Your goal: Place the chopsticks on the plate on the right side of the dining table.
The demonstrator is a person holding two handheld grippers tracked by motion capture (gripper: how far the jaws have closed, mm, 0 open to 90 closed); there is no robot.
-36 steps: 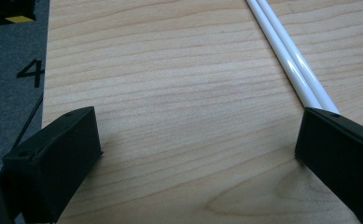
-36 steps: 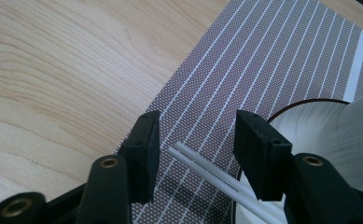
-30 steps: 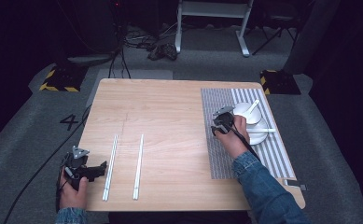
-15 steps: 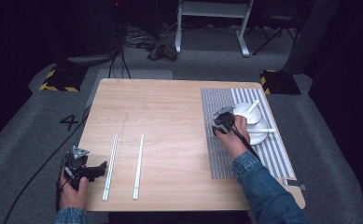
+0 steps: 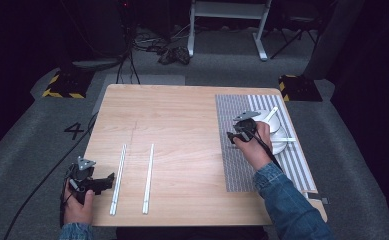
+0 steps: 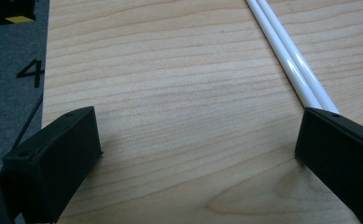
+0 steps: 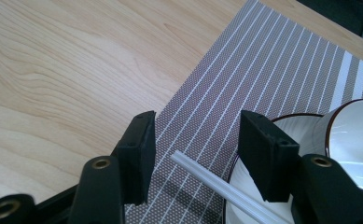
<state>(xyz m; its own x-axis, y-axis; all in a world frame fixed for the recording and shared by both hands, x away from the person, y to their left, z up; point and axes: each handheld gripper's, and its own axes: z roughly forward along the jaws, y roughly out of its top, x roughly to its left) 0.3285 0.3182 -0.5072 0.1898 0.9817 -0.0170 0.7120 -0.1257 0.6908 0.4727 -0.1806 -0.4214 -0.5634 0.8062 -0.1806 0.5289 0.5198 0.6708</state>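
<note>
A thin white stick (image 7: 207,179) lies from the white plate (image 7: 237,186) out onto the striped placemat (image 7: 244,74). Its free end sits between the jaws of my right gripper (image 7: 197,126). Those jaws have just been opening, and there is a gap on both sides of the stick. From above, the right gripper (image 5: 232,135) is at the plate's (image 5: 281,145) left rim. My left gripper (image 5: 107,182) rests at the table's near left corner. In its own view the left gripper (image 6: 195,126) is wide open over bare wood. A pair of white sticks (image 6: 291,65) ends at its right jaw.
A white bowl (image 5: 268,120) with a spoon (image 5: 272,112) stands on the plate. A single white stick (image 5: 148,177) lies right of the pair (image 5: 118,177). The wooden tabletop (image 5: 182,120) spreads between the two hands. Cables and stands are on the floor beyond.
</note>
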